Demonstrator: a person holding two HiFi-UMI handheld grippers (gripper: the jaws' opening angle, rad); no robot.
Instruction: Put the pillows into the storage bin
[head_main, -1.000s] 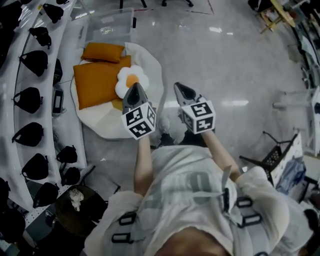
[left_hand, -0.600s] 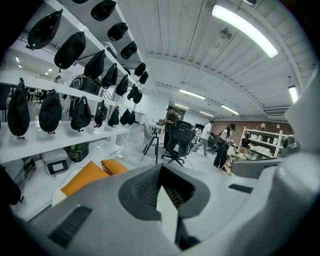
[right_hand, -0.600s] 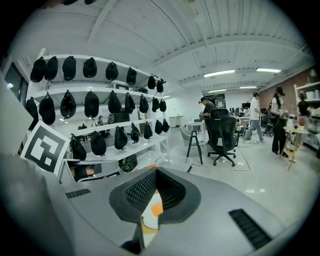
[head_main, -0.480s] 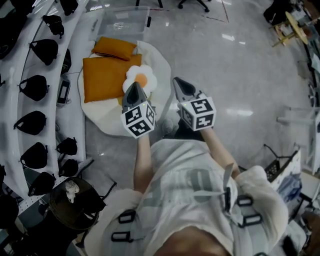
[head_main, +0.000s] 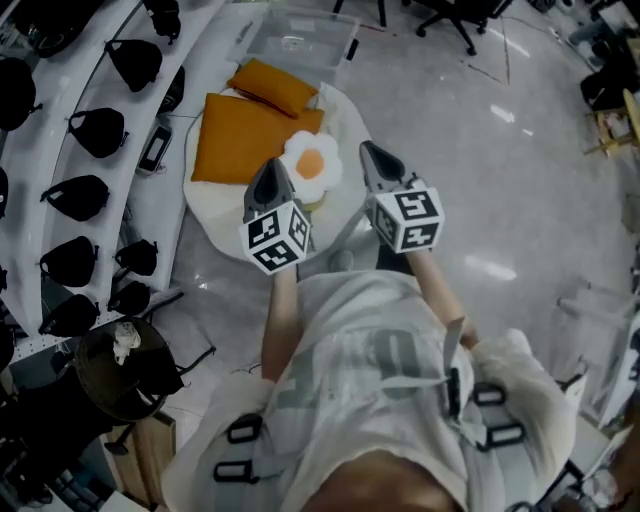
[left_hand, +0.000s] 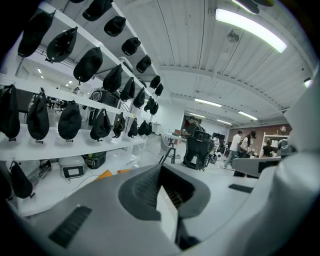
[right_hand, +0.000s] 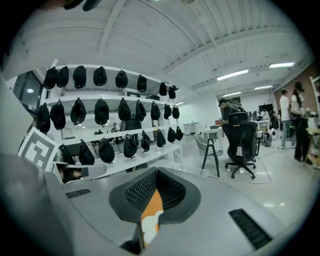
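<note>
In the head view a large orange square pillow (head_main: 243, 140), a smaller orange pillow (head_main: 272, 86) and a fried-egg-shaped pillow (head_main: 312, 166) lie on a round white cushion (head_main: 218, 208) on the floor. The clear storage bin (head_main: 300, 36) stands just beyond them. My left gripper (head_main: 268, 174) is shut and held in the air over the cushion's near edge. My right gripper (head_main: 374, 160) is shut too, to the right of the egg pillow. Neither holds anything. In the right gripper view a strip of orange and white (right_hand: 150, 212) shows below the shut jaws.
White curved shelves (head_main: 90, 130) with several black caps run along the left. A round black stool (head_main: 125, 365) stands at the lower left. Office chairs (head_main: 450, 15) stand at the far top. Grey floor (head_main: 520, 200) spreads to the right.
The head view has swung: pillows, cushion and bin now sit further right and higher in the frame. Both grippers stay shut and level, close together in front of the person.
</note>
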